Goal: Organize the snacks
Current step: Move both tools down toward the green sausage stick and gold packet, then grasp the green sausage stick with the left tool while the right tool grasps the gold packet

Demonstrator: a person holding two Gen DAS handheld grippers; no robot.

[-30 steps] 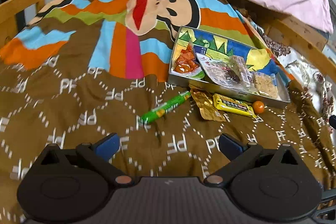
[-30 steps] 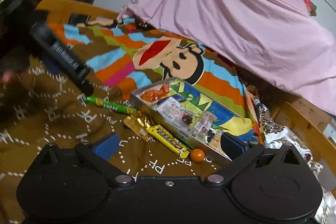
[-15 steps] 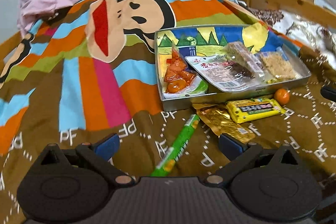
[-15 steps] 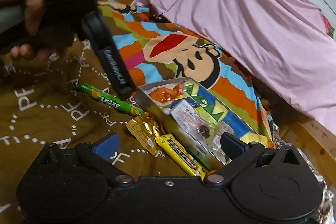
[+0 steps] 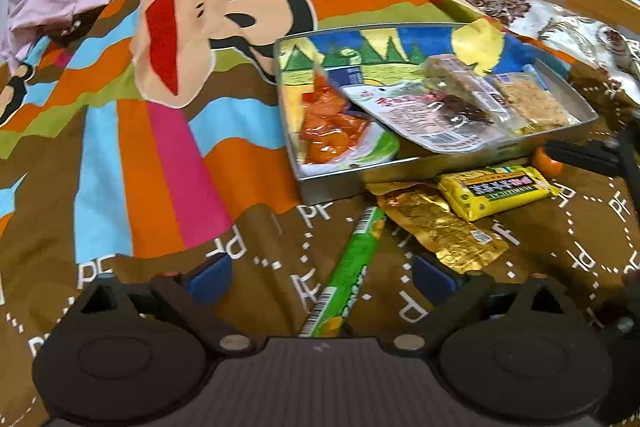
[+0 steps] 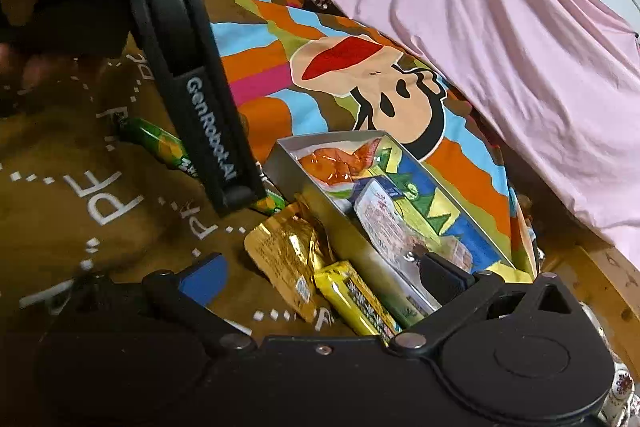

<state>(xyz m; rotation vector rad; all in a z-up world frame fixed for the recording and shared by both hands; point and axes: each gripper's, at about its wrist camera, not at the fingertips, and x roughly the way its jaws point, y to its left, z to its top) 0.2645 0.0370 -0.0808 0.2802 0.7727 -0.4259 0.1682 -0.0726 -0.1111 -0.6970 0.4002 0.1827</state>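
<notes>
Cartoon-monkey blanket; pink sheet, perhaps bedding

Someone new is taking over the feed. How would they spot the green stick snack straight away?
Find the metal tin of snacks on the brown blanket. Three packets lie loose by its near wall; the green stick is the one farthest from the yellow bar, past the gold pouch. It alone is long, thin and green.

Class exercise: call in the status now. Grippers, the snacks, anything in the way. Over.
Left gripper closing, green stick between its fingers, untouched. Right gripper open, empty. Gold packet, yellow bar beside the tin. Nothing blocking.
</notes>
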